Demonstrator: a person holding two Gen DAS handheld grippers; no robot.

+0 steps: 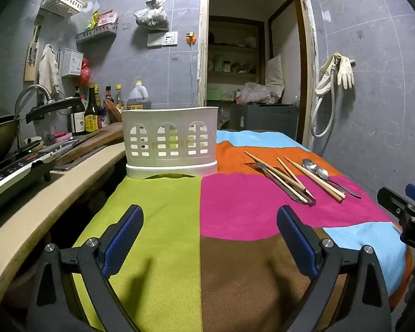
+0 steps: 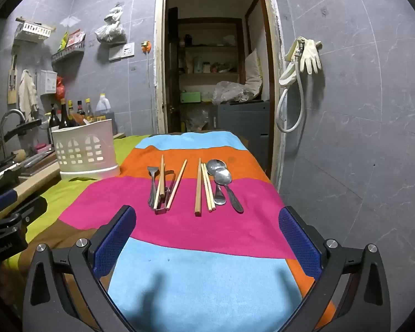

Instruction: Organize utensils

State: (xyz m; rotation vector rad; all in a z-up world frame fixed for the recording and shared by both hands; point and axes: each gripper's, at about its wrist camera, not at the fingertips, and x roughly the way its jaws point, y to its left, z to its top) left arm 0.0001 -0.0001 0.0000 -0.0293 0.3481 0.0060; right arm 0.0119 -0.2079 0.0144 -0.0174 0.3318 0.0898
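Note:
A white slotted utensil holder (image 1: 171,142) stands upright at the far left of the striped cloth, also in the right wrist view (image 2: 85,149). Wooden chopsticks (image 2: 198,185), two metal spoons (image 2: 222,177) and a metal fork (image 2: 152,185) lie flat on the pink and orange stripes. In the left wrist view the chopsticks (image 1: 312,175) and spoons (image 1: 318,170) lie to the right of the holder. My left gripper (image 1: 209,221) hovers open over the green and brown patches, short of the holder. My right gripper (image 2: 206,222) hovers open just short of the utensils, nothing between its fingers.
A counter (image 1: 41,215) with an induction cooker (image 1: 16,171), a wok, a cutting board and sauce bottles (image 1: 91,113) runs along the left. An open doorway (image 2: 215,69) lies behind the cloth-covered table (image 2: 202,271). A hose and rubber gloves (image 2: 308,52) hang on the right wall.

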